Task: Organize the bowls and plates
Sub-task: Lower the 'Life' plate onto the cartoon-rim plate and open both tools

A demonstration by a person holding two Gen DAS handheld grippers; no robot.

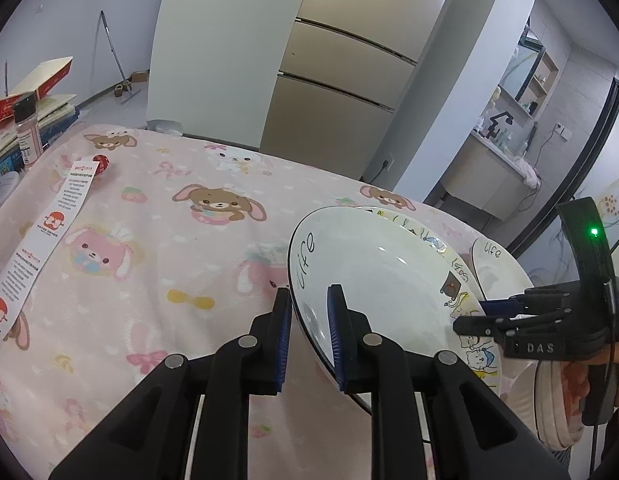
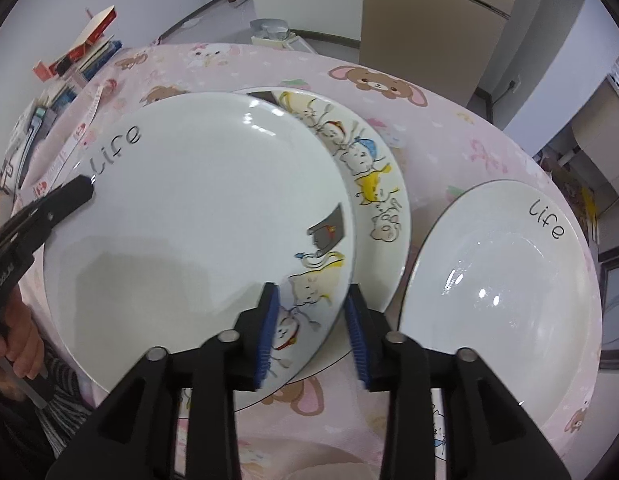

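Note:
A white deep plate marked "Life" (image 1: 373, 276) (image 2: 197, 216) is held tilted above a cartoon-printed plate (image 2: 369, 184) (image 1: 461, 280). My left gripper (image 1: 309, 336) straddles its left rim, pads close on both sides. My right gripper (image 2: 313, 328) straddles its right rim with a visible gap at the right pad. A second white "Life" plate (image 2: 501, 276) (image 1: 493, 268) lies flat on the table to the right.
The table has a pink cartoon cloth (image 1: 157, 248). A paper strip (image 1: 49, 236), a small red ball (image 1: 100, 164), a spice jar (image 1: 26, 132) and stacked boxes (image 1: 33, 92) are at the left. A fridge (image 1: 341, 80) stands behind.

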